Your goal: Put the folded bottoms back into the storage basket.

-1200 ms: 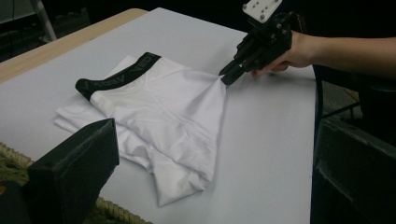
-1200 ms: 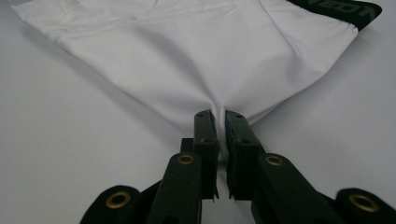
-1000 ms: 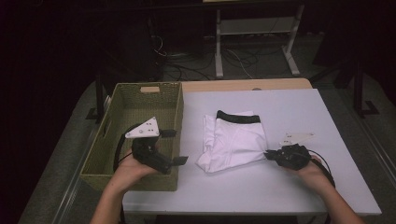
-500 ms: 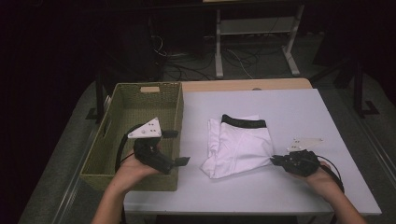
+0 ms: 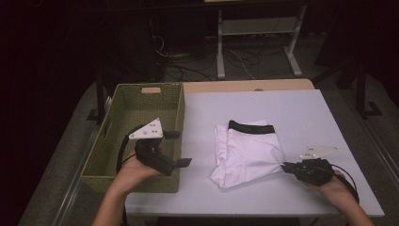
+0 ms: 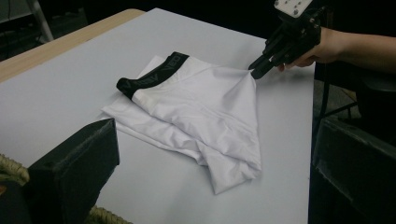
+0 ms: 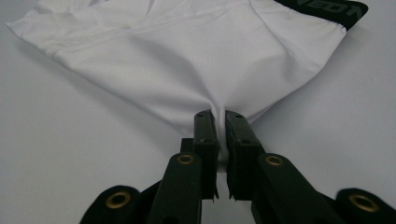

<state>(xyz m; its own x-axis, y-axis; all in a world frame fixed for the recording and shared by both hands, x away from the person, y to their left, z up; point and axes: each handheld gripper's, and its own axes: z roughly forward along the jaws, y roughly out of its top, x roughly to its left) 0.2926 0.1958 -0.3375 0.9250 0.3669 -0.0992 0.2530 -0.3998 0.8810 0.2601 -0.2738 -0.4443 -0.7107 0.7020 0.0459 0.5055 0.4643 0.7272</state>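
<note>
White boxer briefs (image 5: pixel 247 151) with a black waistband now lie nearer the right of the grey table (image 5: pixel 291 108) than 1 second ago, dragged by the right gripper (image 5: pixel 285 165) pinching their edge, while the left gripper (image 5: pixel 178 149), jaws spread, waits by the wicker basket (image 5: pixel 120 110), probably their destination.

The folded white underwear (image 5: pixel 248 151) was smooth, soft cloth with a matt black elastic waistband (image 6: pixel 150 74). The rectangular olive basket (image 5: pixel 141 96) looked coarsely woven and rough. The pale grey tabletop (image 5: pixel 291 113) was smooth and matt, edged with light wood (image 5: pixel 244 85). The right gripper (image 7: pixel 221 122) was matt black plastic with brass-coloured rivets.
</note>
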